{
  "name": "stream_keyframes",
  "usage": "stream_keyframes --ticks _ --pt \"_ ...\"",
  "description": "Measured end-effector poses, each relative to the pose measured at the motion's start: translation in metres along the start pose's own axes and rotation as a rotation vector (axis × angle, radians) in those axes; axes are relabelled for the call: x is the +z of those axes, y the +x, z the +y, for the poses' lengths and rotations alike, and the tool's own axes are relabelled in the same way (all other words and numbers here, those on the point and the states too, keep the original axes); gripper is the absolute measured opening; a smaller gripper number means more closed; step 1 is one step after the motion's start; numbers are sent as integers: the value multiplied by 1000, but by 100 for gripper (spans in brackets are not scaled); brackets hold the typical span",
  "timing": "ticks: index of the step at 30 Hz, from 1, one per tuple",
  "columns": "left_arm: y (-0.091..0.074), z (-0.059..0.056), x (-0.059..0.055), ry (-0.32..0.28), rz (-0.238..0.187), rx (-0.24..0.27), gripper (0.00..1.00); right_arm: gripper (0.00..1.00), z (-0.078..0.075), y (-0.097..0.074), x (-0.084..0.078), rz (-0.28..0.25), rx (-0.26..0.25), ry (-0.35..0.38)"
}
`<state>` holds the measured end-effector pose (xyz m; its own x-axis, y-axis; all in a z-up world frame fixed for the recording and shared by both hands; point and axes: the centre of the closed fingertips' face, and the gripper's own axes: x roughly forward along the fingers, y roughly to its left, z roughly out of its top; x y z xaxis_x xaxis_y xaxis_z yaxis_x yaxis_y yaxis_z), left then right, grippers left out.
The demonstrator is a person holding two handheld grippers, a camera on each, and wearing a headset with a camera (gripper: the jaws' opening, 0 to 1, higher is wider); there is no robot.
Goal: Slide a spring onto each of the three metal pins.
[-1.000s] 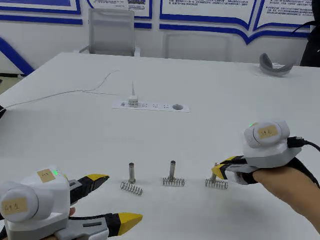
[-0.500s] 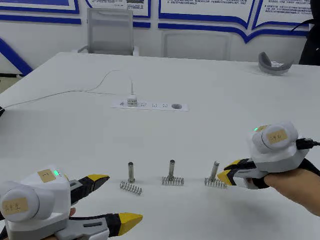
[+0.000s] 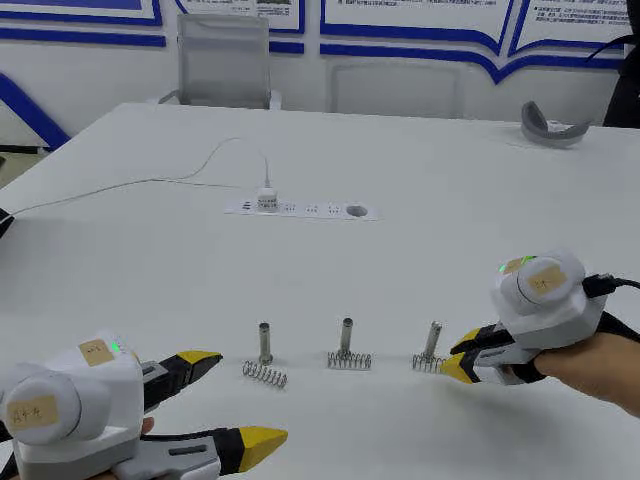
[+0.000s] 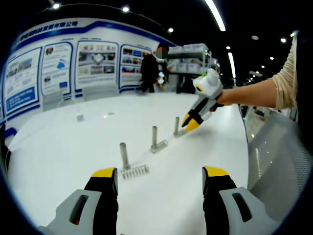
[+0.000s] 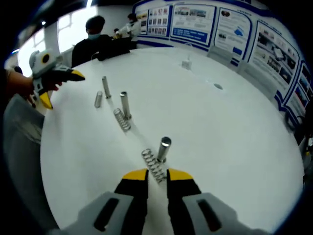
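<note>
Three short metal pins stand in a row on the white table [image 3: 150, 260]: left pin [image 3: 265, 341], middle pin [image 3: 347, 335], right pin [image 3: 434, 339]. In front of each pin a spring lies flat: left spring [image 3: 264, 374], middle spring [image 3: 349, 361], right spring [image 3: 428, 364]. My right gripper [image 3: 458, 367] is low at the right spring's outer end. In the right gripper view its jaws [image 5: 157, 175] stand narrow, with the end of that spring [image 5: 152, 164] between them, beside the pin [image 5: 164, 148]. My left gripper [image 3: 232, 398] hangs open near the front left, a short way from the left spring [image 4: 135, 171].
A white power strip [image 3: 300, 211] with a plug and a trailing cable lies mid-table behind the pins. A grey curved object [image 3: 552, 125] sits at the far right edge. A chair [image 3: 222, 60] stands behind the table. People stand in the background [image 5: 95, 39].
My right gripper has drawn back to the right from the right pin and dropped to the outer end of the right spring. The left gripper has stayed put.
</note>
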<state>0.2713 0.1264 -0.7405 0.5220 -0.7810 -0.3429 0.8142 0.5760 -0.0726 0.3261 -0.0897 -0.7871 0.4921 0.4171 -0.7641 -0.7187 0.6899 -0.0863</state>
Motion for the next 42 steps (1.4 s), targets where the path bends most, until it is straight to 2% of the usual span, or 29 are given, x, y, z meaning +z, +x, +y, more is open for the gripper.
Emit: stream_keyframes --ticks 7,17,23,28,31,42 --pt "0 -1 -2 -3 5 -1 71 15 0 7 -6 39 23 -11" --pt "0 -3 -5 -8 12 -5 70 14 8 8 -15 84 59 -33" --pt "3 -7 -7 -8 18 -18 70 13 9 10 -15 101 73 -49" --pt "5 -8 -8 -10 18 -24 70 12 11 10 -14 135 69 -123" --pt "6 -10 -9 -8 18 -29 70 12 12 11 -14 151 64 -142" --pt "12 -19 -8 3 15 -62 70 12 10 12 -15 215 69 -145"
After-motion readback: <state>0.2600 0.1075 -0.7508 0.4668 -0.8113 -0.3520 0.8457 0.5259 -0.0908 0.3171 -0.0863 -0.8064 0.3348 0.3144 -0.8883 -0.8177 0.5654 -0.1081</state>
